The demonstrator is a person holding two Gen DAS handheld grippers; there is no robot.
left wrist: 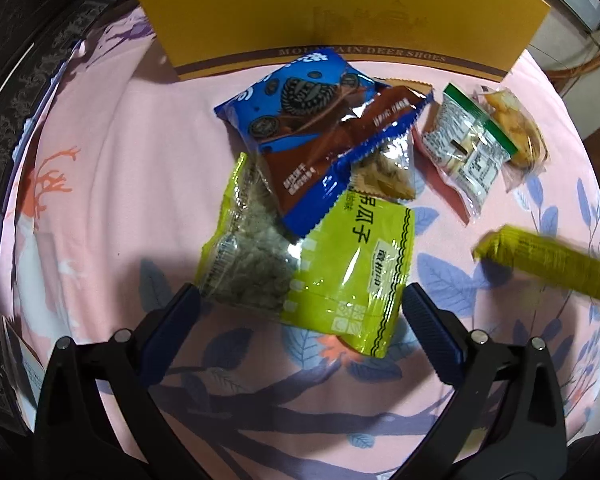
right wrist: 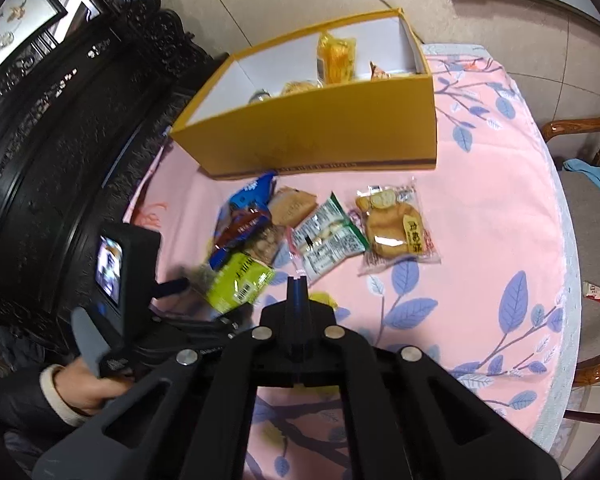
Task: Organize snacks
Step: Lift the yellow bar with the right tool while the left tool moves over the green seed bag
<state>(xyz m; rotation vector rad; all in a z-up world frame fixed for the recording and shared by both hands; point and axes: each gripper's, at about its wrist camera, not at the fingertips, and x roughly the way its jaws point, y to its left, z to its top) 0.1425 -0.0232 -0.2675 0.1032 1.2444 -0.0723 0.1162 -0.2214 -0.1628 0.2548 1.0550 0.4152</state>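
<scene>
The left tool (left wrist: 300,304) is held spread wide, its two fingers set to either side of the near end of the lime-green seed packet (left wrist: 320,272), which lies on the pink leaf-patterned cloth (left wrist: 120,168) covering the surface. The fingers are not seen to press on the packet, so this is judged to be a line-up for a grasp, not a grip.

The right tool (right wrist: 298,280) is pressed together. A yellow-green bar (left wrist: 548,264) is seen at the right edge of the left wrist view, blurred and raised above the cloth; it is judged to be pinched by the right tool, and a scrap of yellow shows just behind the closed tips in the right wrist view.

The remaining snacks are piled in front of the yellow shoe box (right wrist: 320,136), presumably so that they can be lifted over its near wall one at a time. A blue cookie bag (left wrist: 300,96) and a brown packet (left wrist: 340,148) are laid partly across the seed packet. A white-and-green wrapper (right wrist: 328,236) and a clear pastry pack (right wrist: 396,228) are set beside them.

Inside the box, a yellow packet (right wrist: 336,60) and a few other items are only partly shown above the near wall. The bar's label cannot be read. The person's hand (right wrist: 88,388) is partly hidden behind the left tool's body.
</scene>
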